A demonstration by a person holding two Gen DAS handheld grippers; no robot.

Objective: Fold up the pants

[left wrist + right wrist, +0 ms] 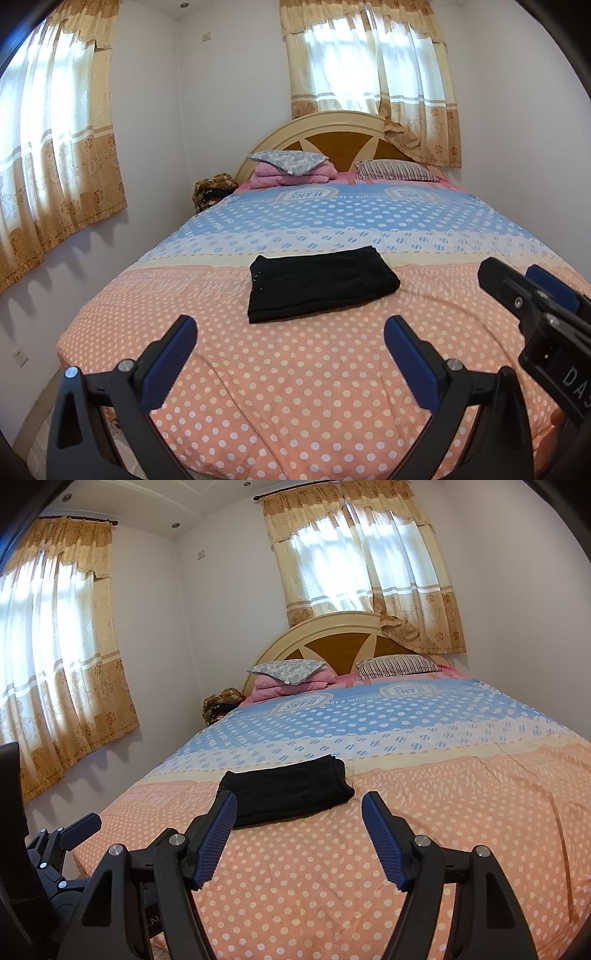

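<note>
Black pants [321, 282] lie folded into a flat rectangle on the orange dotted part of the bedspread [295, 387]. In the right wrist view the same pants [286, 792] lie just beyond the fingertips. My left gripper [290, 330] hovers short of the pants, open, nothing between its blue pads. My right gripper [299, 806] is open too and holds nothing; it also shows at the right edge of the left wrist view [532, 291]. Neither gripper touches the cloth.
The bed's quilt [443, 812] turns blue toward the headboard [343, 642]. Pillows [288, 162] and a pink folded blanket [295, 175] lie at the head. Curtained windows [369, 66] hang behind and on the left wall. A brown bundle [214, 188] sits beside the bed.
</note>
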